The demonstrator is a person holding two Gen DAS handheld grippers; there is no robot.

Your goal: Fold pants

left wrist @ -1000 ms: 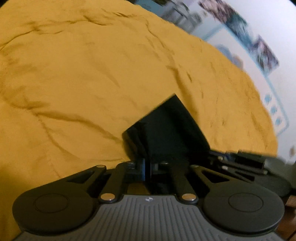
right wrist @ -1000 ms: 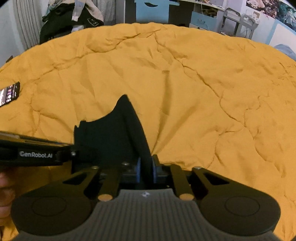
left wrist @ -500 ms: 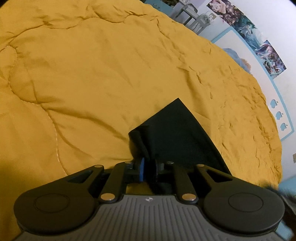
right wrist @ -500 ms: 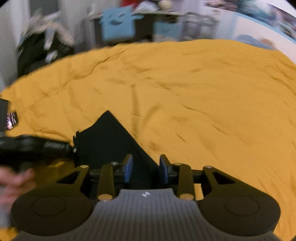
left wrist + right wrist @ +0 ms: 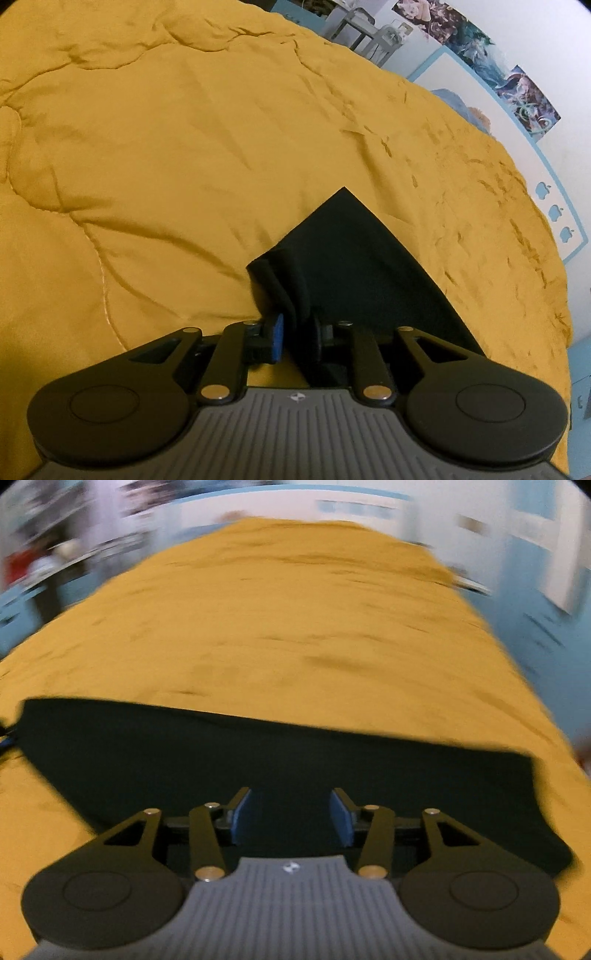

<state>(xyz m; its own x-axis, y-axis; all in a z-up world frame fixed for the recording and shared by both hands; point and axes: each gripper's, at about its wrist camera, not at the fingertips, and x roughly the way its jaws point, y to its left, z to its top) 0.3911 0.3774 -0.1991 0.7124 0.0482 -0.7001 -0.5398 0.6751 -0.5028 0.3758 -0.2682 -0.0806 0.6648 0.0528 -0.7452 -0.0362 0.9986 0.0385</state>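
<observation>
Black pants (image 5: 351, 258) lie folded flat on a yellow quilt (image 5: 184, 147), one corner pointing away from me. My left gripper (image 5: 295, 332) sits at their near left corner. Its jaws are opening: the blue left pad (image 5: 275, 336) stands free, and a rolled cloth edge still lies between the fingers. In the blurred right wrist view the pants (image 5: 258, 760) stretch as a long dark band across the quilt (image 5: 295, 627). My right gripper (image 5: 291, 812) hovers over their near edge, jaws opening wide, nothing between the pads.
The quilt covers a bed that runs far ahead and to the left. A white wall with posters and a blue-framed panel (image 5: 480, 92) borders it on the right. A grey rack (image 5: 354, 26) stands beyond the far edge. Blurred blue furniture (image 5: 535, 627) flanks the bed's right side.
Both grippers were shut on the pants' corner side by side. The right one let go, rolled and swept fast along the pants; the left one's jaws parted and it stayed put.
</observation>
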